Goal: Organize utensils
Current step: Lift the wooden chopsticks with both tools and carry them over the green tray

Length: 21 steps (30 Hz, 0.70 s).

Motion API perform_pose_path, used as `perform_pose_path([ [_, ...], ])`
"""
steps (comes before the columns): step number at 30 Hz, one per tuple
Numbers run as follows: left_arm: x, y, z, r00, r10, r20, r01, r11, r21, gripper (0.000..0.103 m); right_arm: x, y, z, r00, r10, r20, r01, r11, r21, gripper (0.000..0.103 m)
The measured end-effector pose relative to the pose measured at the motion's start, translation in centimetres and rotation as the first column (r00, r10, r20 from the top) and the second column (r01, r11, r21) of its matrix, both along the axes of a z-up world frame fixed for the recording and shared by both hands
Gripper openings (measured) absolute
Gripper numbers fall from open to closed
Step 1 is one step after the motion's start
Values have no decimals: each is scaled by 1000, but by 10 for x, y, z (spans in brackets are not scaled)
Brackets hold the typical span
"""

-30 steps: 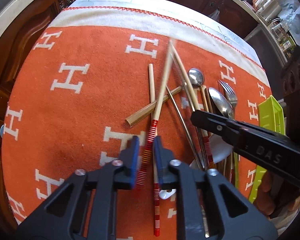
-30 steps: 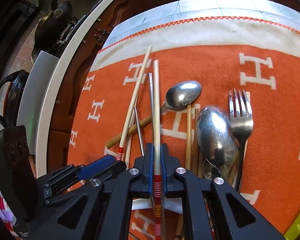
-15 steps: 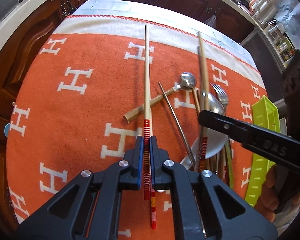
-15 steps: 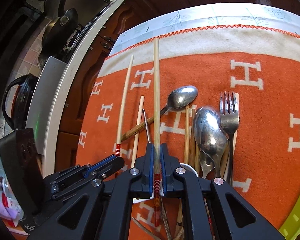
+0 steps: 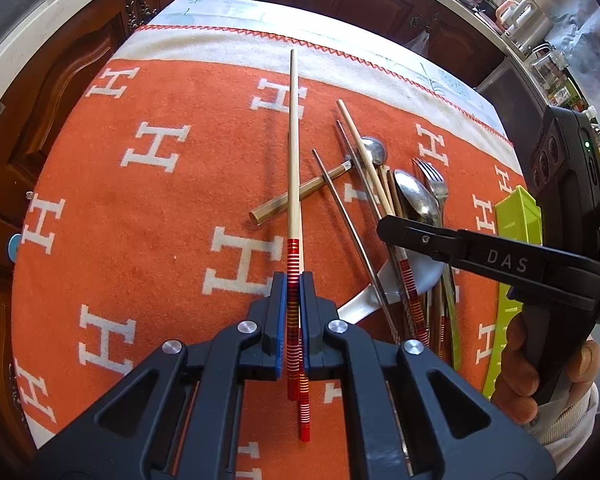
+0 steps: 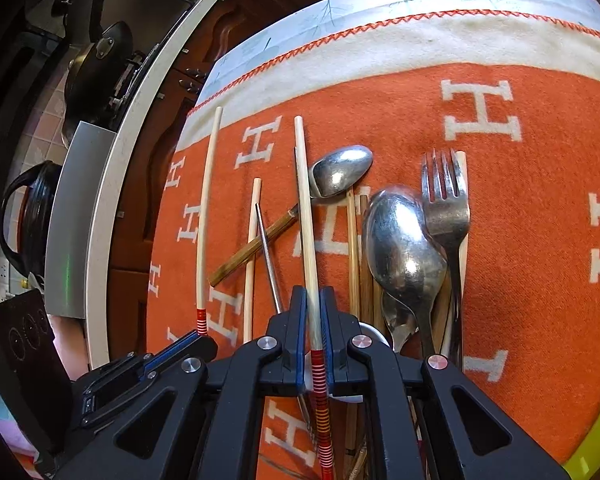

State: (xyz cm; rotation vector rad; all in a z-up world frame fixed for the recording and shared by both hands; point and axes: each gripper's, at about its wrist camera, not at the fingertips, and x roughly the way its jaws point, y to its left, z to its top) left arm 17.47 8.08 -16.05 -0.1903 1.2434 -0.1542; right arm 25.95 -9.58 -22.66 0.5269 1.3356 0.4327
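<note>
**A:** What are the tongs doing?

**B:** The left gripper [image 5: 294,280] has its blue-padded jaws clenched on a pale wooden chopstick [image 5: 294,152], gripping its banded red and orange end. The shaft runs straight out ahead of the jaws, above the cloth. The right gripper [image 6: 313,304] is likewise clamped on a matching chopstick [image 6: 305,200], gripped just above its striped red end.

**A:** What lies beyond them?

**B:** Ahead of the right gripper's tips is a jumble: a large shiny metal spoon [image 6: 400,240] beside a metal fork [image 6: 446,208], a smaller spoon [image 6: 340,170] with a brown bamboo-like handle lying slantwise, a thin steel chopstick [image 6: 269,256] and another pale chopstick [image 6: 252,248] crossing that handle. Plain bamboo sticks sit between the spoons. A white ceramic spoon [image 5: 384,296] lies under the pile, partly hidden by the right gripper's black body.

**A:** And farther out?

**B:** All rests on a fuzzy orange blanket [image 5: 140,220] with a cream border and red zigzag stitching. To the right of the pile is a lime-green plastic tray [image 5: 518,216]. Dark carved wooden cabinets [image 5: 60,92] surround the table; a black pan [image 6: 100,56] sits far left of the right gripper.

**A:** Any writing?

**B:** White "H" letters on the blanket, and "DAS" on the right gripper's arm.
</note>
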Motion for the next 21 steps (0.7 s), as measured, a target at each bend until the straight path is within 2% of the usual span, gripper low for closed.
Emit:
perform_pose_path([
  [12, -6, -7, 14, 999, -20, 29, 20, 1000, -6, 4, -9, -8, 12, 999, 2, 41, -2, 1000, 14, 6],
  [17, -15, -16, 32, 998, -36, 52, 38, 999, -28, 4, -24, -17, 37, 995, 8, 101, -9, 1000, 10, 6],
  [21, -28, -31, 54, 994, -65, 82, 71, 995, -66, 4, -45, -42, 59, 991, -39, 126, 36, 999, 33, 6],
])
